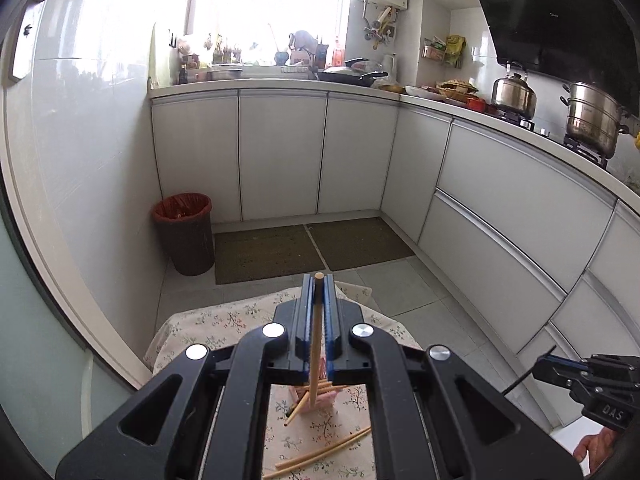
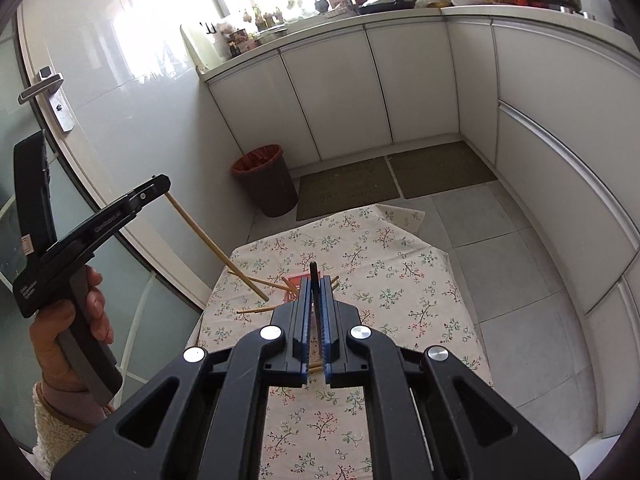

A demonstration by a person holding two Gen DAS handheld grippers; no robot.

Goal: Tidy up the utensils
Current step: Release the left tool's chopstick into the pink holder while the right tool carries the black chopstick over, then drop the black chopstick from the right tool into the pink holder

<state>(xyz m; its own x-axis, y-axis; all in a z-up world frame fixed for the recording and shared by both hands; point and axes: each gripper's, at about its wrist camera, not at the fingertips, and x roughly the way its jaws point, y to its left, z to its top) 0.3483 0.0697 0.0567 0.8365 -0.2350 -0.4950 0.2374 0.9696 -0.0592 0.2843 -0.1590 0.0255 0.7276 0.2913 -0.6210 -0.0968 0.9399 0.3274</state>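
My left gripper (image 1: 319, 280) is shut on a wooden chopstick (image 1: 317, 340) and holds it above the flowered table; it also shows in the right wrist view (image 2: 158, 186) with the chopstick (image 2: 216, 246) slanting down. My right gripper (image 2: 315, 280) is shut on a black chopstick (image 2: 314, 280); in the left wrist view (image 1: 554, 360) the black chopstick (image 1: 528, 372) sticks out of it. A pink holder (image 1: 320, 398) with several wooden chopsticks in it stands on the table, also seen in the right wrist view (image 2: 294, 280). Loose wooden chopsticks (image 1: 324, 450) lie on the cloth.
The small table has a flowered cloth (image 2: 384, 264). A brown bin (image 2: 266, 180) stands by the wall. Two floor mats (image 2: 396, 178) lie before white cabinets (image 1: 280, 152). Pots (image 1: 592, 120) sit on the counter stove. A glass door with handle (image 2: 46, 88) is at the left.
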